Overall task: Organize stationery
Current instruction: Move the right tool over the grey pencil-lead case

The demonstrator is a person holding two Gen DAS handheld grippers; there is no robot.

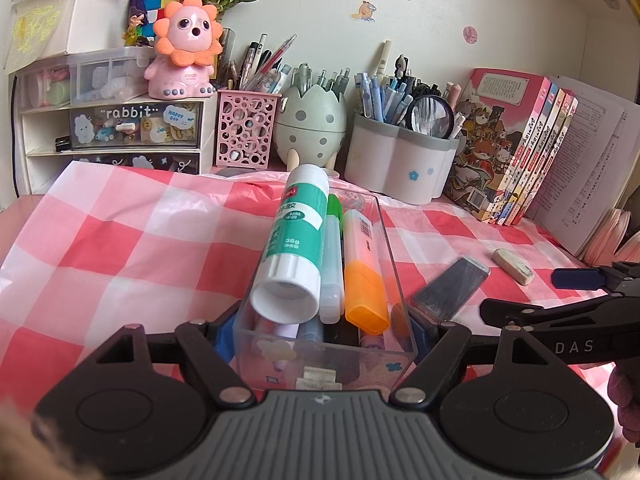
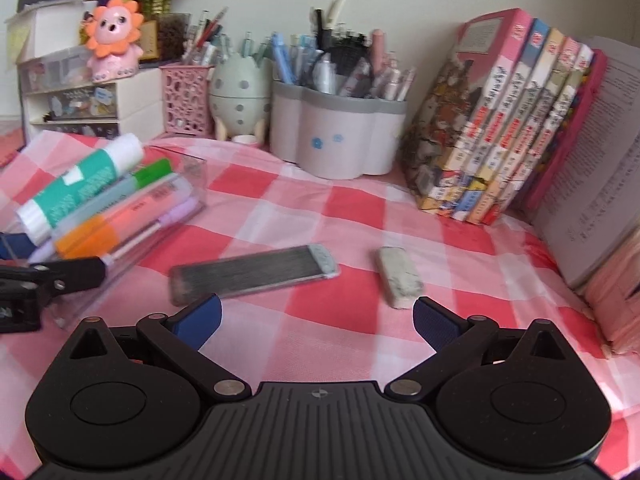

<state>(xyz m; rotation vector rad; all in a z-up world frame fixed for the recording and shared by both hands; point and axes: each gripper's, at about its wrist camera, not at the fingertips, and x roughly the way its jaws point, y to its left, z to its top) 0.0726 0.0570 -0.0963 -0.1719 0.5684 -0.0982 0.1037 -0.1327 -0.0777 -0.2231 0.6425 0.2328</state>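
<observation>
Two tongs: left (image 1: 324, 332) clamps clear box (image 1: 394, 272), right (image 2: 316, 320) spread wide.

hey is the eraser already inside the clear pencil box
No, the eraser lies on the checked cloth to the right of the lead case, well apart from the clear box that the left gripper holds.

1. Open checked cloth (image 2: 320, 216) lies between the clear box (image 2: 132, 240) at left and the books (image 2: 500, 128) at right.
2. A lead case (image 2: 256, 274) and eraser (image 2: 400, 276) lie mid-cloth.
3. Pen holders (image 2: 340, 136) line the back.
</observation>
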